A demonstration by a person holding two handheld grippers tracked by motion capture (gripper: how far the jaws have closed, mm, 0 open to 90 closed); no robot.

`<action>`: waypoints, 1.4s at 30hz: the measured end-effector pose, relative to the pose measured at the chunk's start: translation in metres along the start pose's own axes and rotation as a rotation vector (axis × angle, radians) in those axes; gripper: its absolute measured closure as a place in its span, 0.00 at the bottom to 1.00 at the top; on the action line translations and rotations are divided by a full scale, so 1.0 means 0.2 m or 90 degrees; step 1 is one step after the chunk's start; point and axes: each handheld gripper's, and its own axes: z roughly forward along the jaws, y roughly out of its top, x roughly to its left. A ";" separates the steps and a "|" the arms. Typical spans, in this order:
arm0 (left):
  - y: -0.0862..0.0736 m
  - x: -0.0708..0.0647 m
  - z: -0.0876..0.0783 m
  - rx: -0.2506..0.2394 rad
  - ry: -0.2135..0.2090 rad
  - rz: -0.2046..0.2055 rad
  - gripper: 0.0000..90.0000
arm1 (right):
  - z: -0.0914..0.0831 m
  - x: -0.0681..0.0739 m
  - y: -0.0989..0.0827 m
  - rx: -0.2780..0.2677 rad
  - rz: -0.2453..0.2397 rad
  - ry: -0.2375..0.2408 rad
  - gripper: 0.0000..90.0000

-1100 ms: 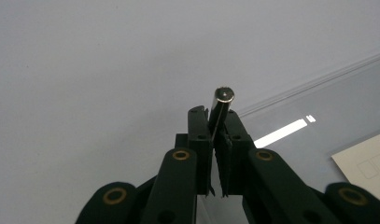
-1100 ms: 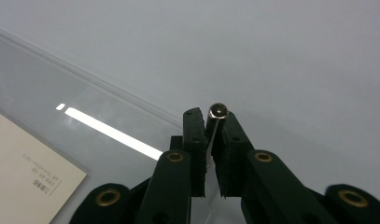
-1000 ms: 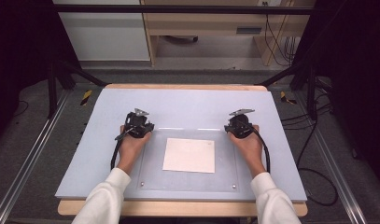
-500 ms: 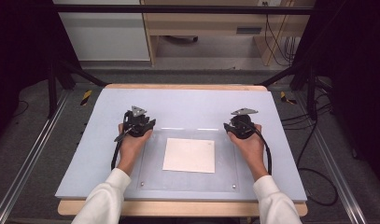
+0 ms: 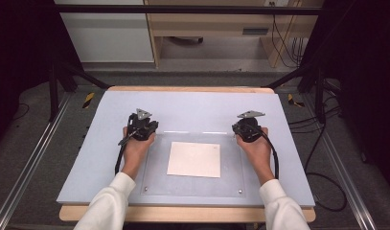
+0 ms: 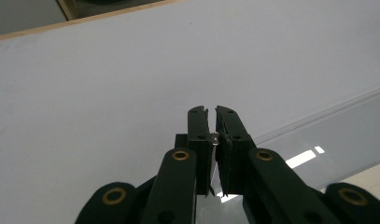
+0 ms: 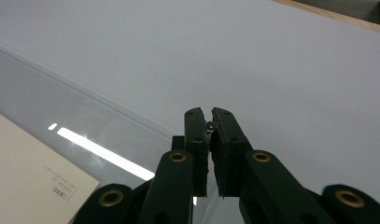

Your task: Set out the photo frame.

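Both the left gripper (image 5: 143, 125) and the right gripper (image 5: 248, 125) rest with jaws just closed to a narrow slit gripping nothing, one at each far corner of the clear acrylic plate (image 5: 154, 182) on the pale blue-grey table mat (image 5: 192, 108). This looks like the start: no grip taken on the flat cream paper sheet (image 5: 194, 159). The sheet lies mid-plate, between the hands, nearly square, its slightly longer sides running left-right; next the jaws must reopen and reach an edge.

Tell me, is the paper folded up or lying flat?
Flat. The white paper lies spread out under the clear plate, with all its corners showing.
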 end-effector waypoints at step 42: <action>0.06 0.04 0.03 0.057 -0.029 0.004 0.94 | 0.03 -0.05 0.08 0.081 0.033 0.034 0.95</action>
